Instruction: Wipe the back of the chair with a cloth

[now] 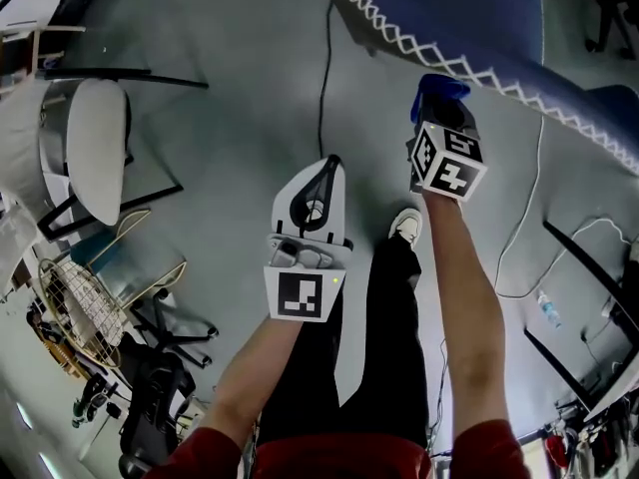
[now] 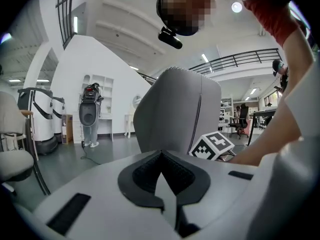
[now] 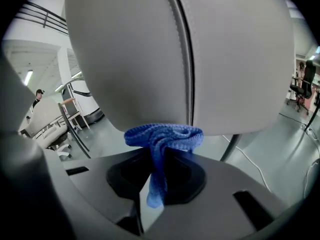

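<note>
The chair back fills the right gripper view as a pale grey padded panel with a dark vertical seam. In the head view the chair looks dark blue with white zigzag stitching. My right gripper is shut on a blue cloth, and the cloth's bunched top touches the panel's lower edge. The cloth pokes out beyond the jaws. My left gripper hangs lower left of it, shut and empty, away from the chair. In the left gripper view the chair back stands ahead, with the right gripper's marker cube beside it.
The person's dark trouser legs and a white shoe are below the grippers. A white chair and a wire basket stand at the left. A black cable runs over the grey floor. A water bottle lies at the right.
</note>
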`<state>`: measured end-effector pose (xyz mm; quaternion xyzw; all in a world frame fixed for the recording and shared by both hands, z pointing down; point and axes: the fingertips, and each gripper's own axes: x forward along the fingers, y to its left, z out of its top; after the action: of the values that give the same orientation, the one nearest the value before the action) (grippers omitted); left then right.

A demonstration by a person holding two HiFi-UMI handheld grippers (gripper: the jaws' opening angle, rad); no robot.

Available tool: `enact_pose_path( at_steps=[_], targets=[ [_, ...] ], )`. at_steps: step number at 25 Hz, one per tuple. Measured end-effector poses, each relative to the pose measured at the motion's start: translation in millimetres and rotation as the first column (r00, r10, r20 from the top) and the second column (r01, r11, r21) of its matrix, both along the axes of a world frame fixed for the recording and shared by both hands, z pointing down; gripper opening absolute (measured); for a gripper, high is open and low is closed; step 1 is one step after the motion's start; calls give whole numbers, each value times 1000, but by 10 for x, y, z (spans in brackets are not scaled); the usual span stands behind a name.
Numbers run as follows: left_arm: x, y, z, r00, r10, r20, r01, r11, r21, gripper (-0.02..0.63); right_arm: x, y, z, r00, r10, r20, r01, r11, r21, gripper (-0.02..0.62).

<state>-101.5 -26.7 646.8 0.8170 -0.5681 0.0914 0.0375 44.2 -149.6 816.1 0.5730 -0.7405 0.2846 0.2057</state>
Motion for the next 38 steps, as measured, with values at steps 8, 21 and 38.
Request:
enact_pose_path(
  at_steps=[8,21,38],
  targets=[
    [-58,-121,38,1000,2,1,-2,1000,-7,14,-33,-397,168,1000,13,-4,-13,1000,-28,61],
    [5,-140,-260,1000,-10,1,10,1000,13,14,-21,-366,-101,999,-11,-32,10,999,-31,61],
    [-22,366,-1768,999,-15,35,13,999,51,14,-189,194,-2120,994,-106,-29,108,990,86,61]
  ],
)
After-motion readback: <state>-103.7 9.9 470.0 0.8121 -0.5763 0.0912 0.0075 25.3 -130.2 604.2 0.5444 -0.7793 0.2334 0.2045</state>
